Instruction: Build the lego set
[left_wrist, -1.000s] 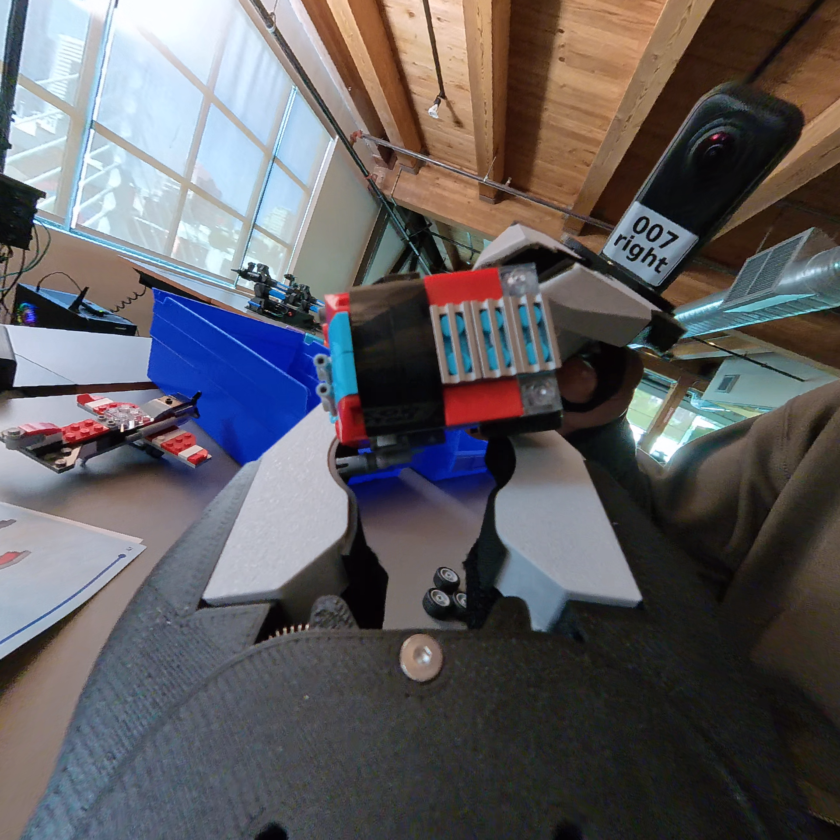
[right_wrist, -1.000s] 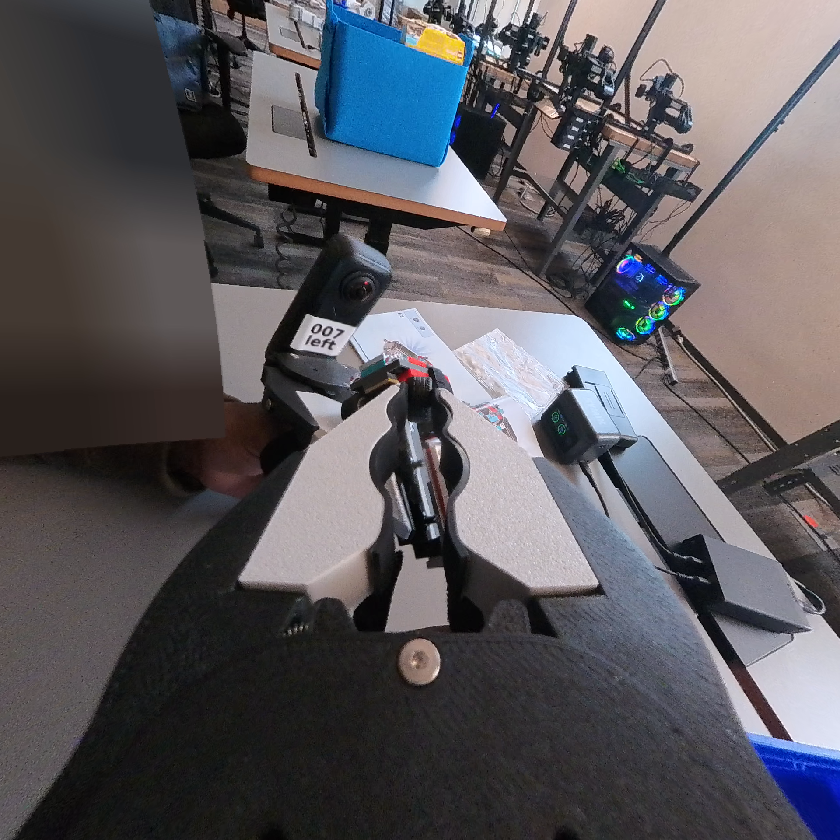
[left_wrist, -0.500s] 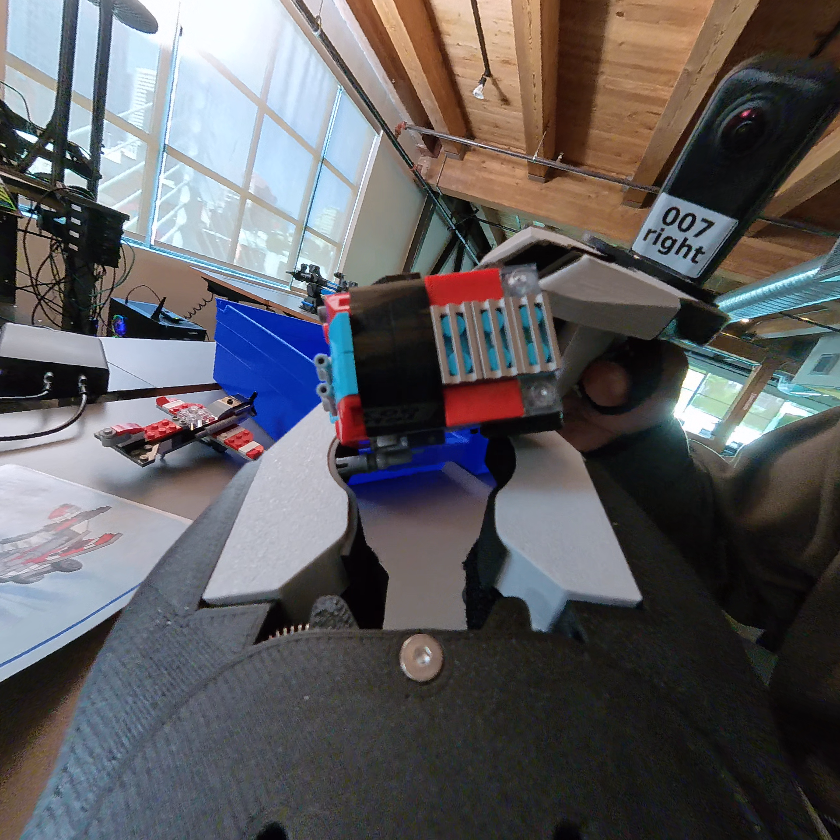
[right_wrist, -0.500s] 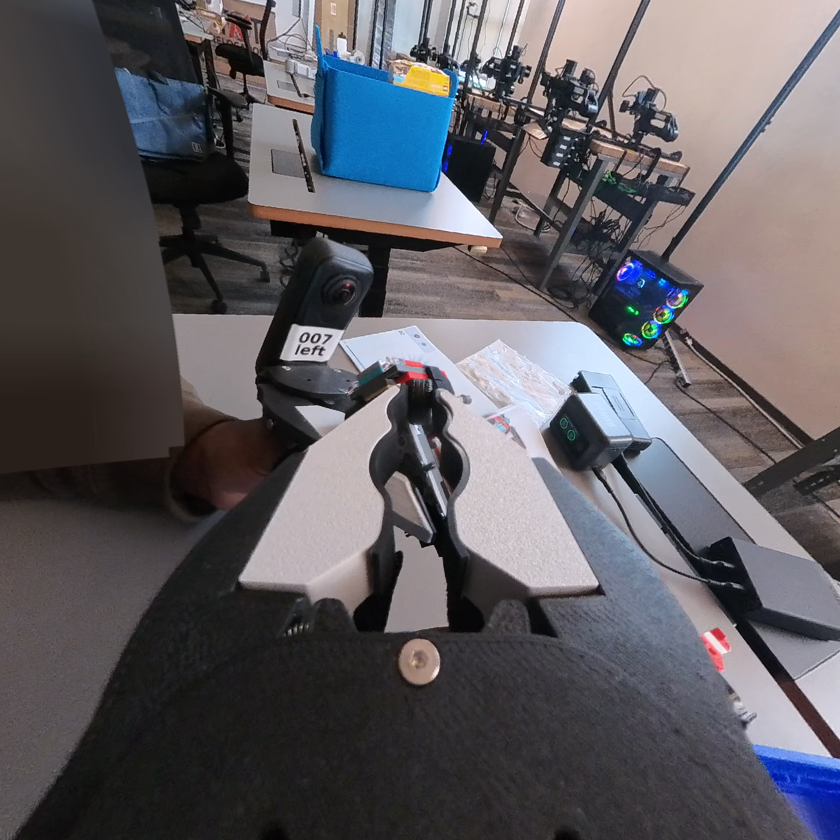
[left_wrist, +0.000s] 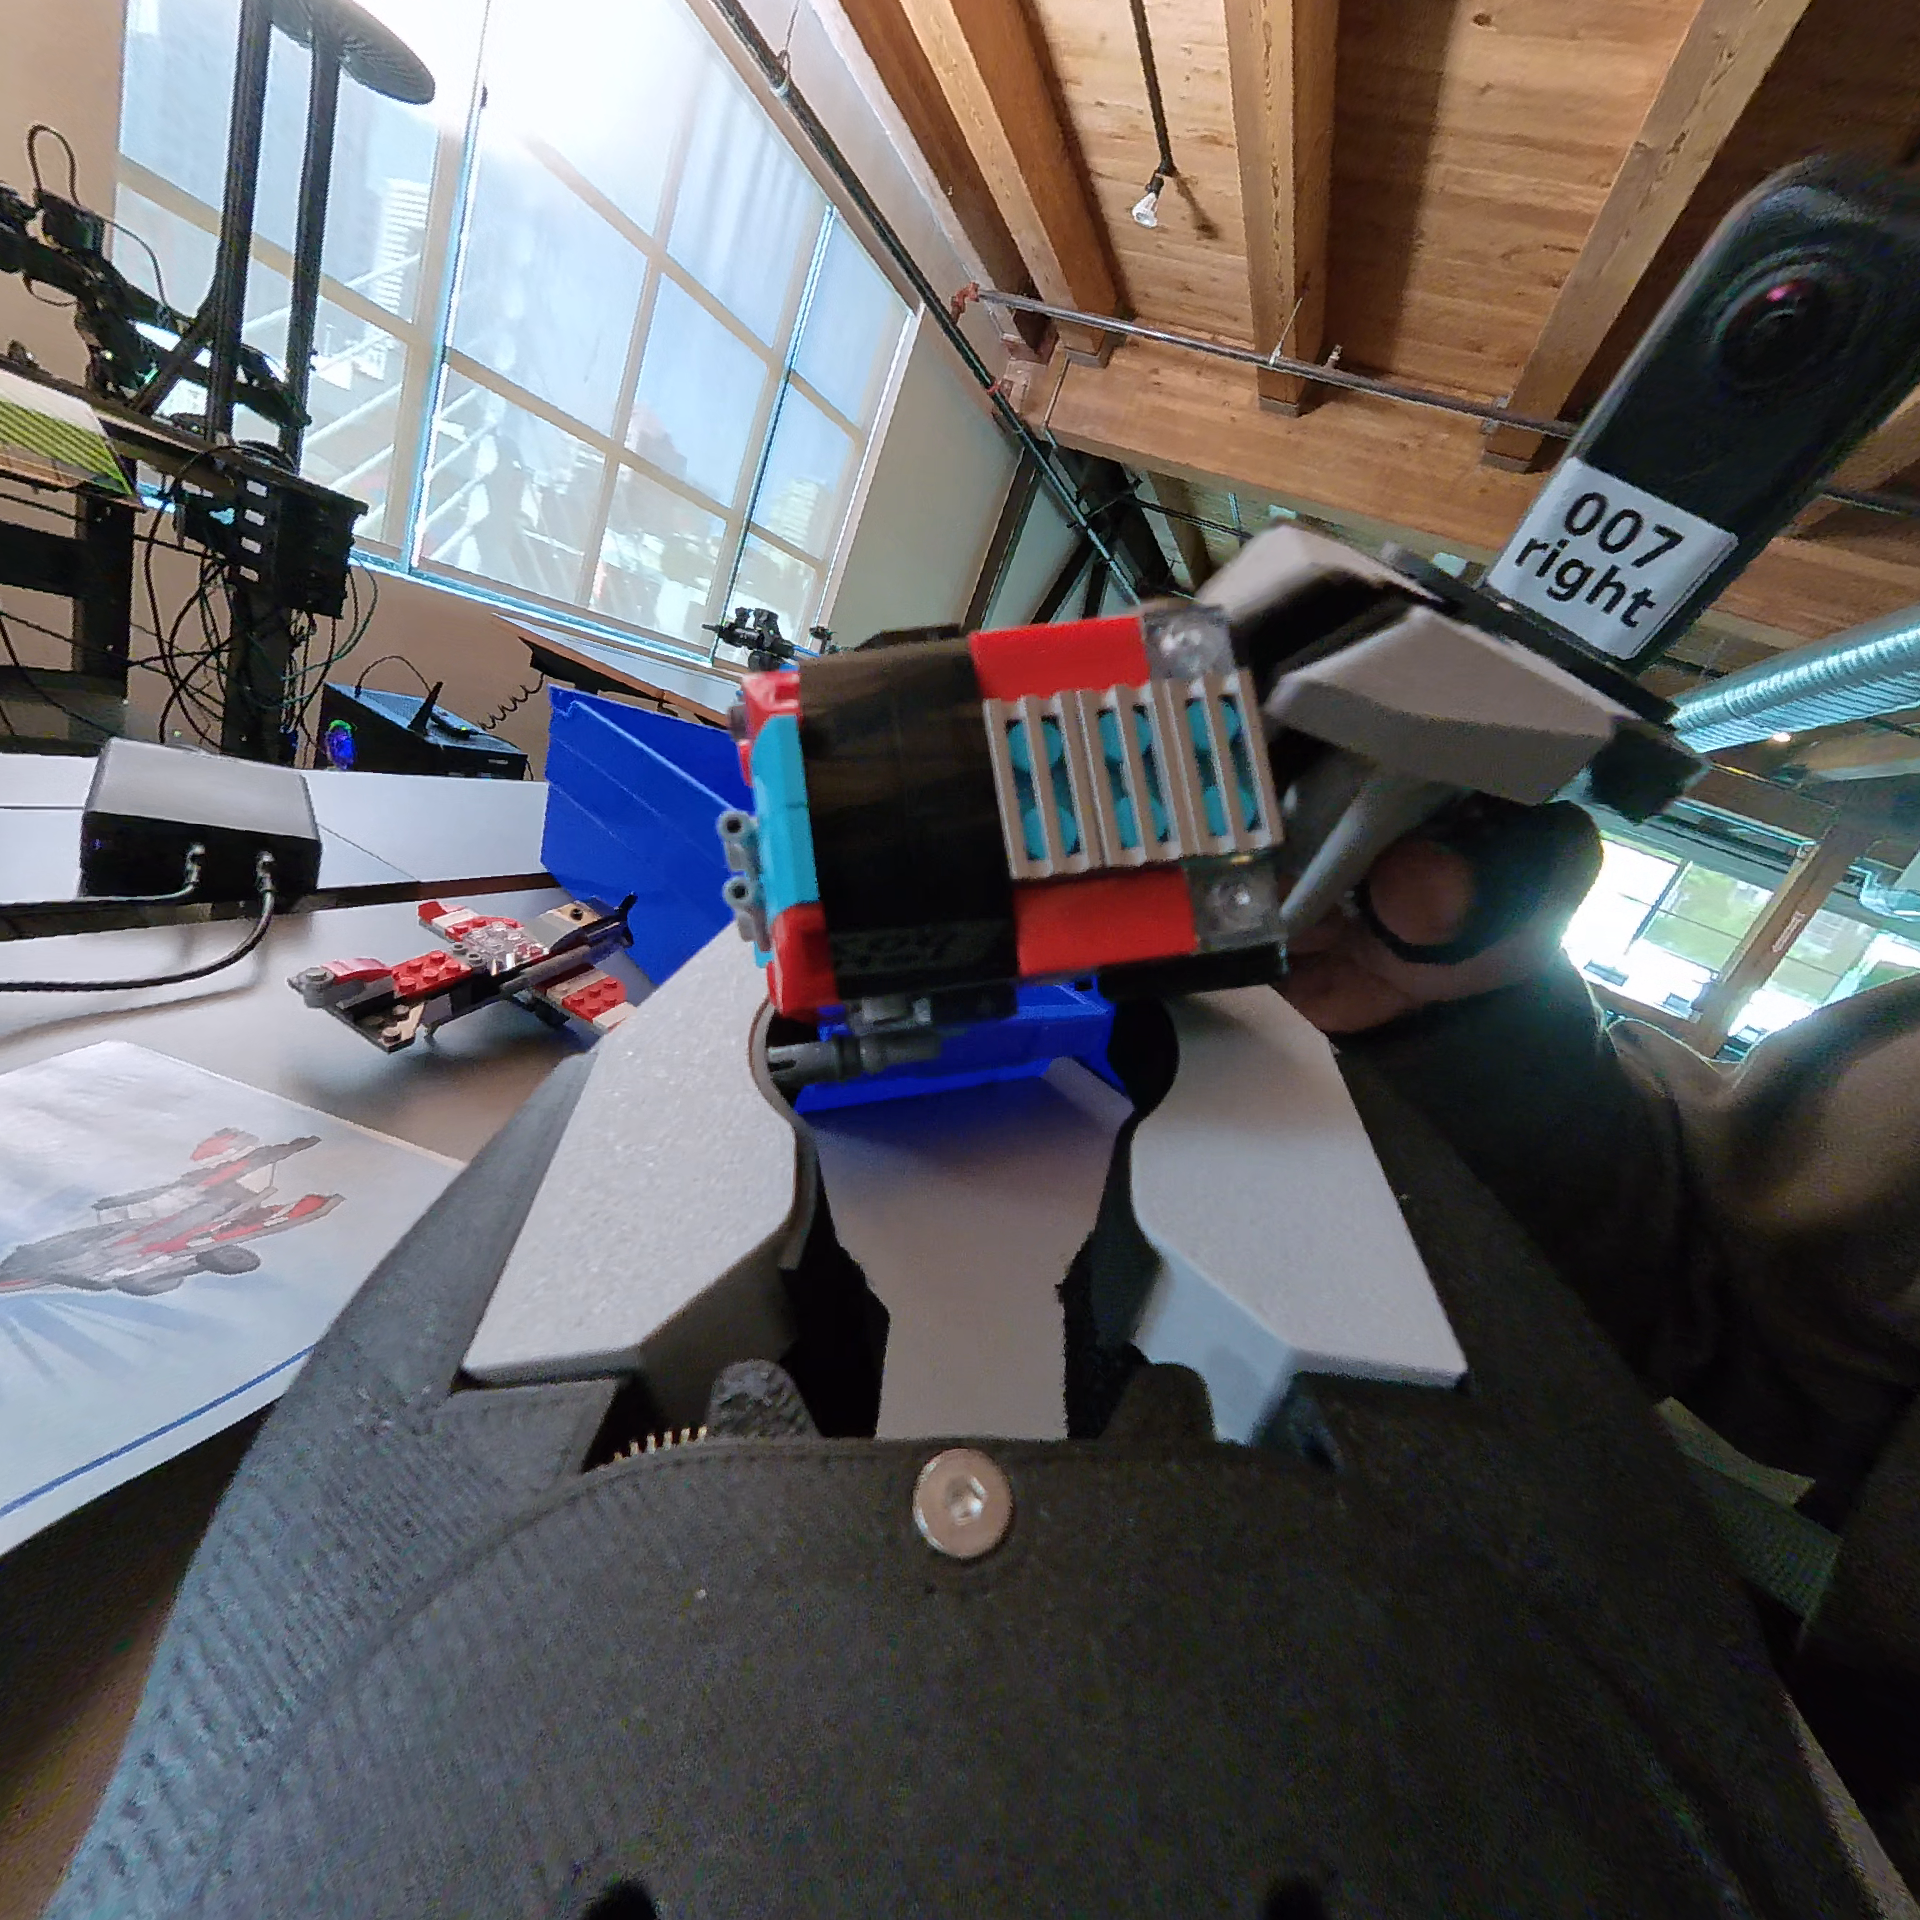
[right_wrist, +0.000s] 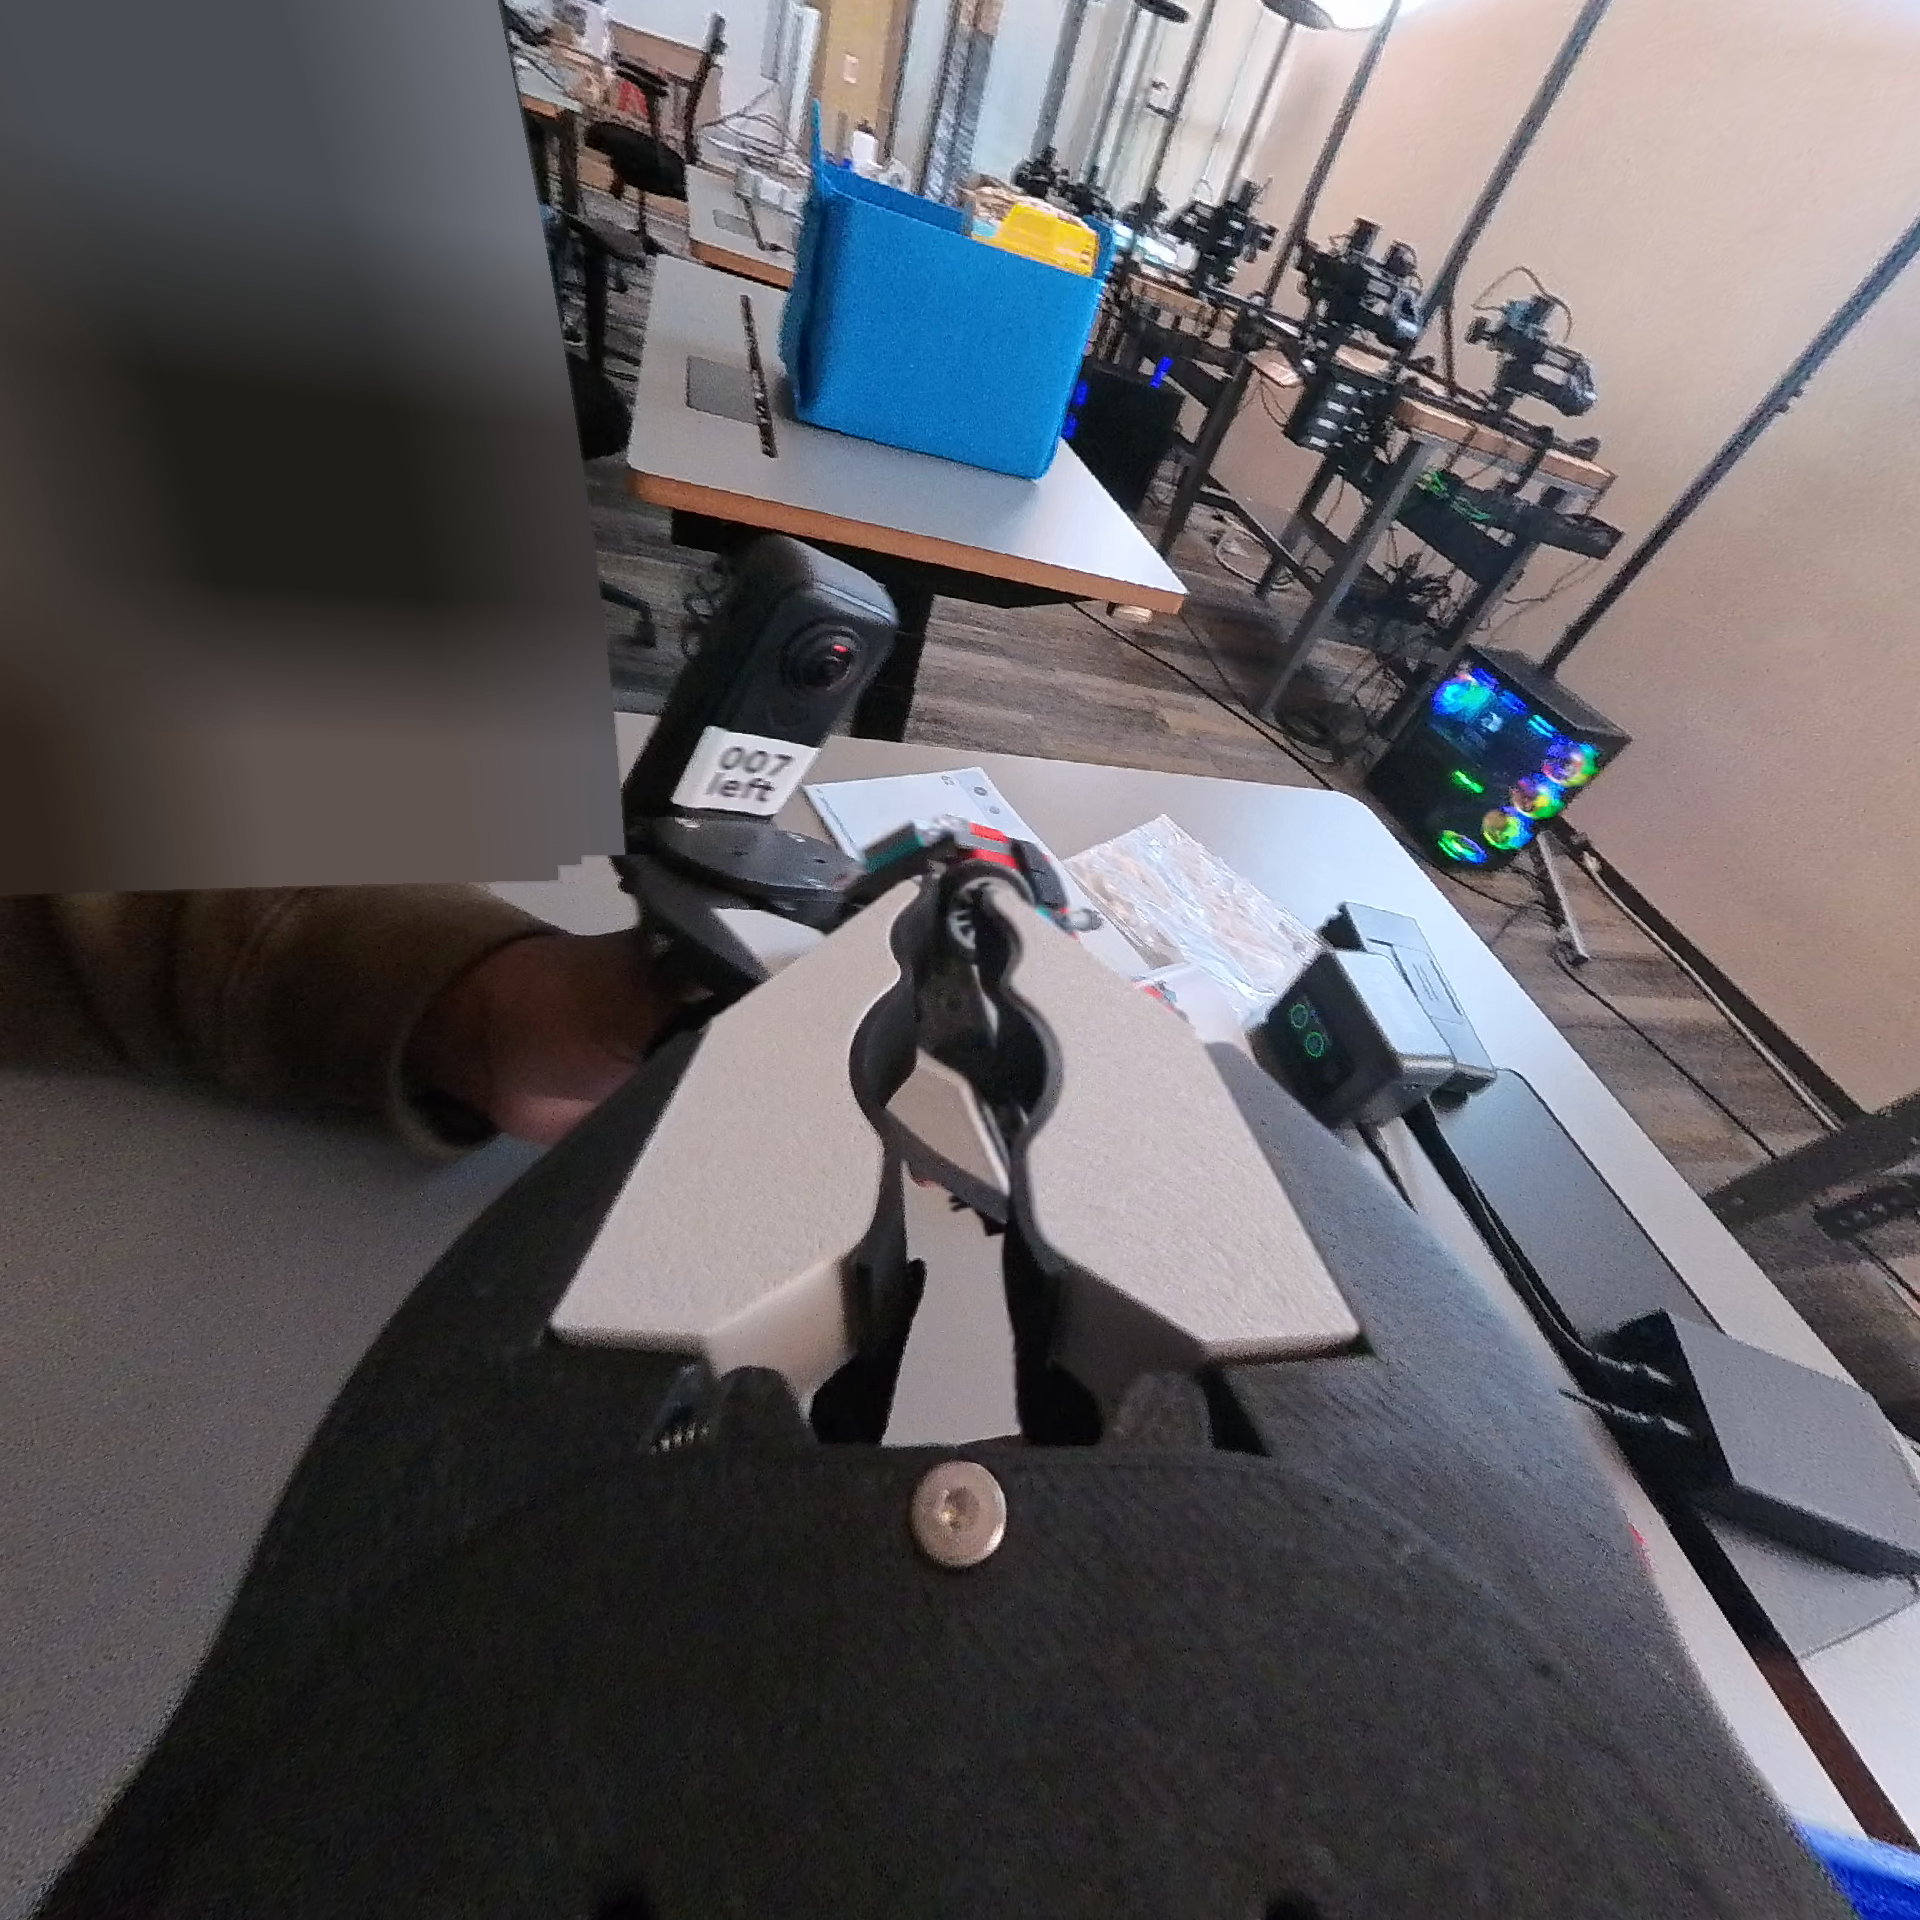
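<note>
Since the earlier frame our cameras panned. Left view: left gripper (left_wrist: 961, 1023) clamped the brick model (left_wrist: 1013, 805), centre frame, long axis left-right; right gripper (left_wrist: 1309, 748) at its right end. Right view: right gripper (right_wrist: 971, 935) clamped a wheel (right_wrist: 961, 920).

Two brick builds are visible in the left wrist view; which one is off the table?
The blocky red-and-black build with grey grilles, held up between the left gripper's fingers; the flat winged build lies on the table.
</note>
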